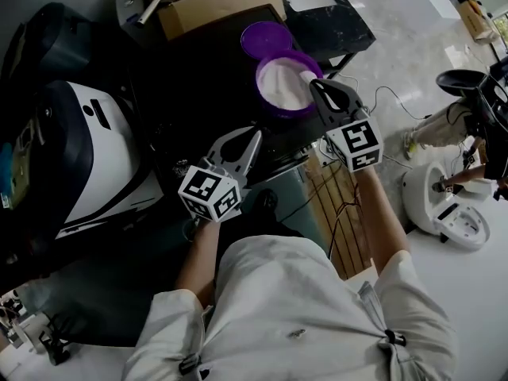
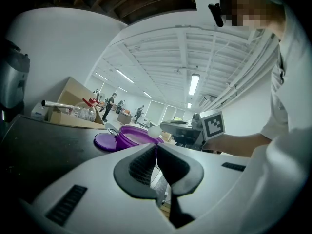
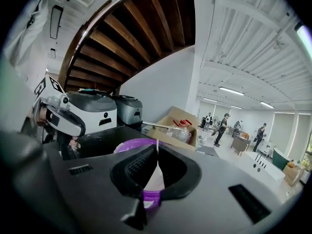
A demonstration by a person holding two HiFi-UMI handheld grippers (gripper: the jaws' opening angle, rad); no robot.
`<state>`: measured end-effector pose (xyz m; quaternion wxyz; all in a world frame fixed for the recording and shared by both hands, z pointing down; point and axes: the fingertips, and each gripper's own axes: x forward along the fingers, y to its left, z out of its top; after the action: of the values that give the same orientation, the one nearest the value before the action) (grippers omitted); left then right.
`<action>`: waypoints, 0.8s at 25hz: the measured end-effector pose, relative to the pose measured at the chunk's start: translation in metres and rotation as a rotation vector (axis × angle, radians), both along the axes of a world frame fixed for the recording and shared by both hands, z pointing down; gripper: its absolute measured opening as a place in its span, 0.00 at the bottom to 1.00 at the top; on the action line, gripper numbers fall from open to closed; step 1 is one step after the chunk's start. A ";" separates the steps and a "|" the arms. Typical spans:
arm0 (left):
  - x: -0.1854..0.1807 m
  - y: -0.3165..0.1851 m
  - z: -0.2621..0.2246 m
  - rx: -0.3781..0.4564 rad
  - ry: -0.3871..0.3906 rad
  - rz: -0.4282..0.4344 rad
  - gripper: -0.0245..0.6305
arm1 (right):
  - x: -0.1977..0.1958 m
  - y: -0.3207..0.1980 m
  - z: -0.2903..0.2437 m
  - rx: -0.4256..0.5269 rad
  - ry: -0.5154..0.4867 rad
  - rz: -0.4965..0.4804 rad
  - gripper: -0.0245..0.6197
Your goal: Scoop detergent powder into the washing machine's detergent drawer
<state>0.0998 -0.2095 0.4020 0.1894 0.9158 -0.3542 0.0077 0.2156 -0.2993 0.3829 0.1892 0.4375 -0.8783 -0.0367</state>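
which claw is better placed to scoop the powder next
Right. The right claw is shut on the white scoop, right at the open purple tub of powder. The left claw is shut on nothing and sits apart from the tub.

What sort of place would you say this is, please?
Probably an open-plan lab or workshop hall, not a home: long ceiling strip lights, a brown cardboard box, and people standing far behind.

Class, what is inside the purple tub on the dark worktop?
The purple tub holds white powder. The white scoop, clamped in the right gripper's jaws, is over the powder near the rim. The tub's bottom is covered by powder.
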 end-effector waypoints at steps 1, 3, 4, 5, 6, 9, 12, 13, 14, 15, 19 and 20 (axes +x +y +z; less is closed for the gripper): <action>0.000 0.000 0.000 0.001 0.000 -0.001 0.07 | 0.000 -0.002 0.002 -0.008 0.009 -0.003 0.06; 0.000 -0.001 -0.001 0.002 0.000 -0.005 0.07 | 0.000 -0.007 0.006 -0.023 0.027 -0.009 0.06; 0.000 -0.002 -0.001 0.003 0.001 -0.007 0.07 | 0.001 -0.009 0.008 -0.030 0.036 -0.011 0.06; 0.000 -0.002 -0.002 0.003 0.001 -0.009 0.07 | 0.001 -0.011 0.011 -0.038 0.046 -0.013 0.06; 0.000 -0.002 -0.002 0.004 0.002 -0.011 0.07 | 0.002 -0.013 0.013 -0.046 0.055 -0.013 0.06; -0.002 -0.002 -0.002 0.004 -0.003 -0.014 0.07 | 0.003 -0.018 0.021 -0.070 0.078 -0.009 0.06; -0.003 -0.002 -0.002 0.003 -0.004 -0.020 0.07 | 0.003 -0.020 0.028 -0.088 0.085 -0.007 0.05; -0.003 -0.002 -0.002 0.004 -0.003 -0.021 0.07 | 0.003 -0.020 0.030 -0.094 0.090 -0.008 0.05; -0.003 -0.002 -0.002 0.004 -0.003 -0.022 0.07 | 0.003 -0.020 0.033 -0.100 0.097 -0.011 0.05; -0.003 -0.002 -0.003 0.005 -0.002 -0.023 0.07 | 0.003 -0.020 0.035 -0.105 0.108 -0.014 0.05; -0.004 -0.002 -0.004 0.006 -0.001 -0.024 0.07 | 0.005 -0.020 0.041 -0.132 0.156 -0.013 0.05; -0.004 -0.002 -0.004 0.006 -0.001 -0.024 0.07 | 0.006 -0.020 0.042 -0.137 0.167 -0.010 0.05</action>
<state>0.0955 -0.2112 0.3981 0.1863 0.9121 -0.3652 0.0048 0.2212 -0.3195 0.4244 0.2912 0.4146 -0.8620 -0.0138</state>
